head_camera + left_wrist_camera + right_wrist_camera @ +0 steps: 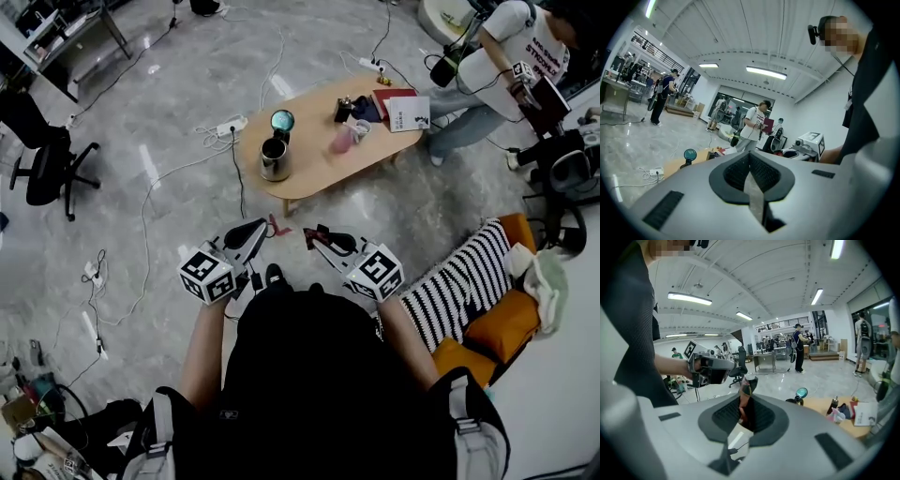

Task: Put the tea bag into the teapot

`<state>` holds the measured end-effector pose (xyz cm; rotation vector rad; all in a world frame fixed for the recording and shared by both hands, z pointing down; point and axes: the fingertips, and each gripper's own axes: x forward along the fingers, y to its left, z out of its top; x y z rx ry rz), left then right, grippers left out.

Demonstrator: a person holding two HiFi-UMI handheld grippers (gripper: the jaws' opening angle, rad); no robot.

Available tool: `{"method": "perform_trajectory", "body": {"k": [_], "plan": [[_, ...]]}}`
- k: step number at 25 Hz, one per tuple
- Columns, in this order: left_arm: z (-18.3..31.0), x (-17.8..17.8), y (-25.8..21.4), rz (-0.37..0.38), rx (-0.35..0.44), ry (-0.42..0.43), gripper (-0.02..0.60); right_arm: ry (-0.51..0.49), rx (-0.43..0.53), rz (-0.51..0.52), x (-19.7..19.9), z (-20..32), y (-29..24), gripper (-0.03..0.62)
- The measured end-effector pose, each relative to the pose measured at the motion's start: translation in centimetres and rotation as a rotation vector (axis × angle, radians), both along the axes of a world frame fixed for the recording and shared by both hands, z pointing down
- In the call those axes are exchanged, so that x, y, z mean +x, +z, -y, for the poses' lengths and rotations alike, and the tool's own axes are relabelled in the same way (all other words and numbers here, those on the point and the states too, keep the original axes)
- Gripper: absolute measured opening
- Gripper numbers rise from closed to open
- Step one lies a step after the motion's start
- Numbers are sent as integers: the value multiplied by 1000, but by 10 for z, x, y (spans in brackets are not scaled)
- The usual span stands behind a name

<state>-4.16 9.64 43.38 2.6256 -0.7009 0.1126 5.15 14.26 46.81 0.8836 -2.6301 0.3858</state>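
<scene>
Desk (314, 155) with teapot (274, 159) sits upper centre, well apart. Right gripper (314, 237) jaws pinch the tea bag (745, 397), left gripper (258, 232) jaws nearly meet, empty. Carrying the bag over probably follows.

Glossy grey floor (169, 84), low wooden table (314, 141), black office chair (45, 169), ceiling strip lights (766, 72)
</scene>
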Motion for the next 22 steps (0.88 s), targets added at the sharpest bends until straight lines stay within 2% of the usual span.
{"method": "perform_trajectory", "body": {"k": [10,16,22], "plan": [[20,-23,11,3,-4,53,8,75,-13,5,-22,17,14,38],[28,-41,18,8,-7,51,8,62,0,-2,-42,31,19,38],[33,-53,20,11,-28,13,9,13,-13,-5,-52,41,19,38]]}}
